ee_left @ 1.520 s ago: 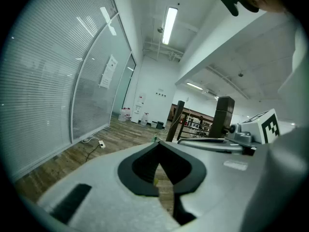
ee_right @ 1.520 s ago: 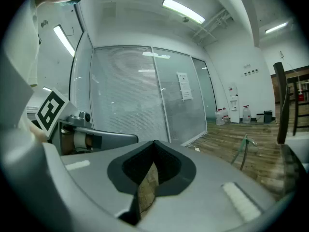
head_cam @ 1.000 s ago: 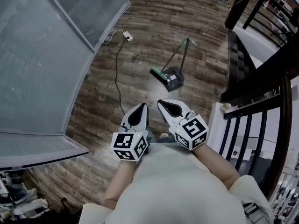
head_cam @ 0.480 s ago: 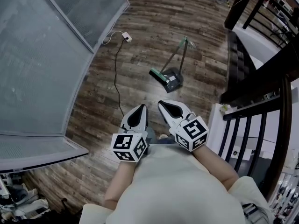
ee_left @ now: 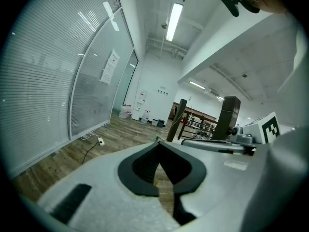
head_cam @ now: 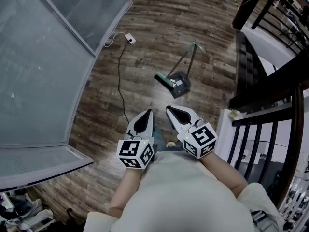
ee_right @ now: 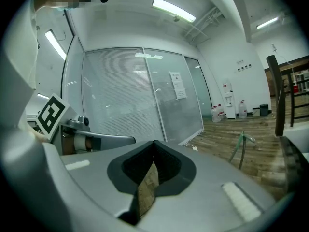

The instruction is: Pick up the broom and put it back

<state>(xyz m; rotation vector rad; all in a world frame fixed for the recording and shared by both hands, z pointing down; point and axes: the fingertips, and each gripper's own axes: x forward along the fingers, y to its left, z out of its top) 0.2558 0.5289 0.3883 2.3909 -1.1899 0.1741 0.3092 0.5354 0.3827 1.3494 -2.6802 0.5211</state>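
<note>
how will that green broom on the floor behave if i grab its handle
Probably light: the broom has a thin handle and small head. Gripped near the top, it may swing. Its handle top seems to touch the dustpan, which might topple.

No legible text, brand or number, paper notice (ee_left: 110,65) on glass wall (ee_left: 48,81) too small to read

It looked like an office floor. Tall glass walls (head_cam: 43,57) with blinds ran along the left, one bearing a posted sheet (ee_right: 177,85). Strip lights (ee_left: 174,21) hung overhead, water jugs (ee_right: 242,109) stood by the far wall, and plank flooring (head_cam: 159,37) met a dark railing (head_cam: 263,114) on the right.
</note>
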